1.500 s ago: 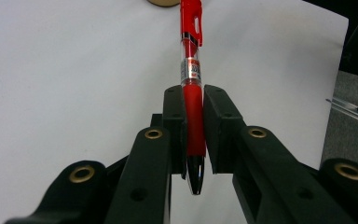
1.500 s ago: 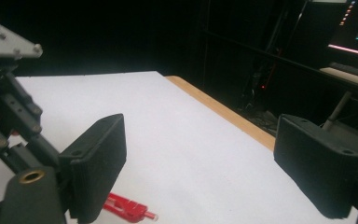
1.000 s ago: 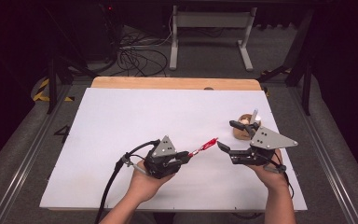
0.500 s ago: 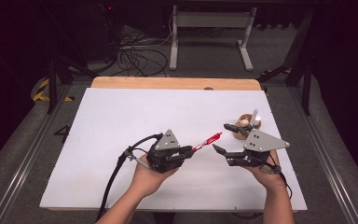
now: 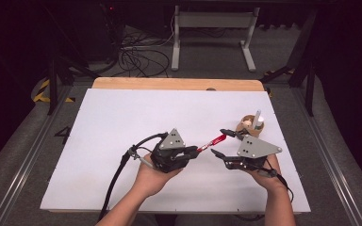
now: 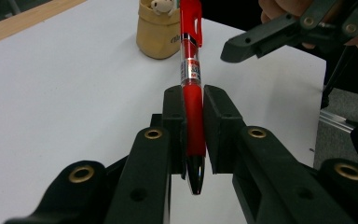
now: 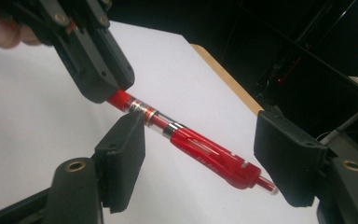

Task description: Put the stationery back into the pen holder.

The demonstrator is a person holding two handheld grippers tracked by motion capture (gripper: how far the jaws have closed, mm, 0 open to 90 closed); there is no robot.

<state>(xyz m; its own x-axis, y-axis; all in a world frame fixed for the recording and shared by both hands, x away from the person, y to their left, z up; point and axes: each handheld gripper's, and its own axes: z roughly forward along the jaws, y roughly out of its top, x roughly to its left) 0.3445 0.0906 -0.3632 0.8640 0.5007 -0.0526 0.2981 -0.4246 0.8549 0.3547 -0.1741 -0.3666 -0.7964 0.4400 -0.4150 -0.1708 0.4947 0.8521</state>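
Holding a red pen above the white tabletop, your left tool is clamped tight on the pen's rubber grip, the 2 pads pressing it from both sides in the left gripper view, with the silver tip poking back toward the camera and the clip end pointing away toward the small tan cup.

Your right tool sits just beside the pen's free end, near the right edge of the tabletop. Its jaws stand partly apart and have just been closing, and the pen runs through the gap between them in the right gripper view. The left pad lies right up against the clear part of the barrel; whether it touches is hard to tell. The right pad stands close by the push-button end with a sliver of space visible, so this tool does not yet have a hold.

From above, the pen hangs level between your 2 hands, slanting up toward the cup, which stands on the tabletop just behind the right tool with a white stick upright in it.
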